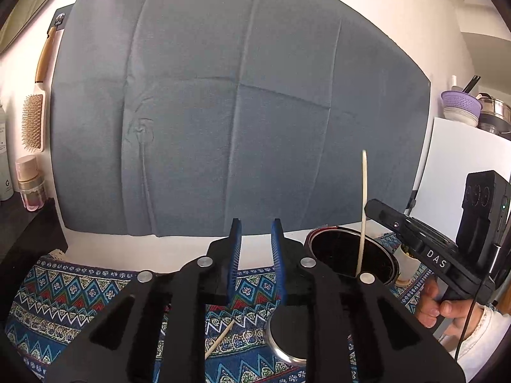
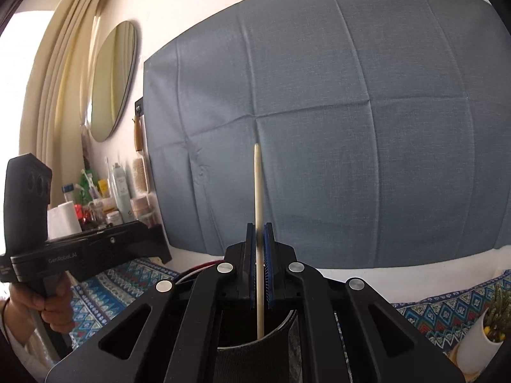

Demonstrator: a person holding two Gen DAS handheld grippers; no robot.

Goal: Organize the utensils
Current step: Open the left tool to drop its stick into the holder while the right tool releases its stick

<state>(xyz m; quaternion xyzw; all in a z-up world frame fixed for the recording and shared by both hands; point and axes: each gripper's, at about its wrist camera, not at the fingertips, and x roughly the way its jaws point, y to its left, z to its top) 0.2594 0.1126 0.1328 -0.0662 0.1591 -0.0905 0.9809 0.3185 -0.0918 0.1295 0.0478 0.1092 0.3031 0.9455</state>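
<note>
Pale wood is what your right claw (image 2: 259,255) is clamped on: one chopstick (image 2: 258,223), pinched between the blue pads and standing nearly upright, its lower end already inside the rim of the dark holder (image 2: 255,344) directly below the jaws. That is the step in hand, as I read it: dropping the stick into the holder.

To do it well, keep the stick vertical and lower it until the tip is well down inside before you let go; a release from high up would likely let it bounce or tip against the rim. Open the claw only a little, then lift straight up toward twelve o'clock so the pads do not drag the stick back out.

Your left claw (image 1: 257,242) stands partly open with nothing between its pads. Just below it, at about seven o'clock from its tips, a second chopstick (image 1: 220,340) lies slanted on the patterned cloth (image 1: 64,290) covering the counter, partly hidden by the claw's body. Beside it, at five o'clock, sits a round metal-rimmed object (image 1: 284,341) that I cannot identify. That loose stick looks like the next pickup; approach it with the pads across its length, and press down gently, since the cloth will give.

Farther off in the left view, at two o'clock, the holder (image 1: 348,252) shows its open mouth with the held chopstick (image 1: 363,210) rising out of it, and your right hand (image 1: 447,309) grips the handle beside it. A small white plant pot (image 2: 479,344) stands close by, at four o'clock in the right view; keep clear of it.
</note>
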